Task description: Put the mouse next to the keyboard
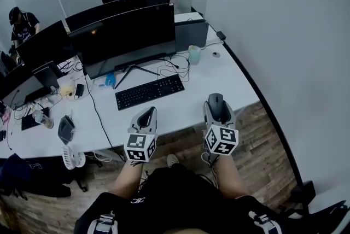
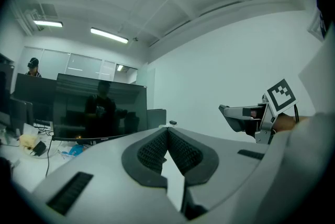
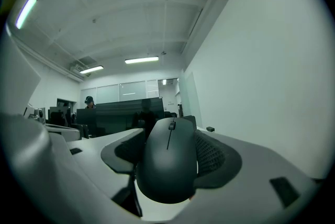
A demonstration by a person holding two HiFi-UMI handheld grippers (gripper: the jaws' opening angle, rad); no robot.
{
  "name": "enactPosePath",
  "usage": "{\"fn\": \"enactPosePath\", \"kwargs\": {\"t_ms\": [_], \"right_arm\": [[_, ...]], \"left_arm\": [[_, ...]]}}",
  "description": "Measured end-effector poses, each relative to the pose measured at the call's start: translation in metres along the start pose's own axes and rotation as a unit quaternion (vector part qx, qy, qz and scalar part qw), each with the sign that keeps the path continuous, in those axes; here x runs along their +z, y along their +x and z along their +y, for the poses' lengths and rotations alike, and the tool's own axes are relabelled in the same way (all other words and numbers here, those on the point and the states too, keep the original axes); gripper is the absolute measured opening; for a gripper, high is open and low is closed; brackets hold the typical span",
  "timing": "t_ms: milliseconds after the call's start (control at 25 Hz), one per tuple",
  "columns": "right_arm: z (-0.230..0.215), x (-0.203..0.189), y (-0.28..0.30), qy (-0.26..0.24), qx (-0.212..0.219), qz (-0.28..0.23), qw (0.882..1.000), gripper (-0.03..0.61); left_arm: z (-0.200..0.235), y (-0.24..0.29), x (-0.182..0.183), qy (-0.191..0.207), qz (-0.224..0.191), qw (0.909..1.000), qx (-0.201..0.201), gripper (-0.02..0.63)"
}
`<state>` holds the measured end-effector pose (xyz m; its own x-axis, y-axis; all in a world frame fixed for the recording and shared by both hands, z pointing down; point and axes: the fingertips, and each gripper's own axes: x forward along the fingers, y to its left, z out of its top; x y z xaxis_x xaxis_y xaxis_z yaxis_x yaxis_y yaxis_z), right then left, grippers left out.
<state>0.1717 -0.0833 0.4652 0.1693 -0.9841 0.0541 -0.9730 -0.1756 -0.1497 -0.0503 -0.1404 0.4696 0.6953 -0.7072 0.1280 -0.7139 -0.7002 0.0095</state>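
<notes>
- While my right tool (image 1: 216, 100) clamps the mouse (image 3: 168, 163) between its pads, it hovers at the tabletop's (image 1: 224, 77) front edge, right of the keyboard (image 1: 149, 91) and apart from it.
- My left tool (image 2: 167, 134) is pressed together, empty.

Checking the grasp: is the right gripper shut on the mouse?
Shut: the right gripper has the black mouse clamped between its jaws.

Black mouse (image 3: 168, 165) in right gripper (image 1: 217, 109); black keyboard (image 1: 149, 92) on desk (image 1: 188, 107).
</notes>
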Motion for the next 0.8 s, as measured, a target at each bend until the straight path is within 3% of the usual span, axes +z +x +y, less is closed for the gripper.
{"fn": "enactPosePath", "kwargs": {"t_ms": [520, 800], "right_arm": [[-0.009, 0.011, 0.193, -0.005, 0.013, 0.013, 1.0, 0.314], [-0.008, 0.002, 0.254, -0.007, 0.026, 0.04, 0.999, 0.314]], "left_arm": [[0.09, 0.158, 0.026, -0.009, -0.008, 0.9999, -0.009, 0.012], [0.123, 0.203, 0.028, -0.023, 0.002, 0.9997, 0.005, 0.012]]}}
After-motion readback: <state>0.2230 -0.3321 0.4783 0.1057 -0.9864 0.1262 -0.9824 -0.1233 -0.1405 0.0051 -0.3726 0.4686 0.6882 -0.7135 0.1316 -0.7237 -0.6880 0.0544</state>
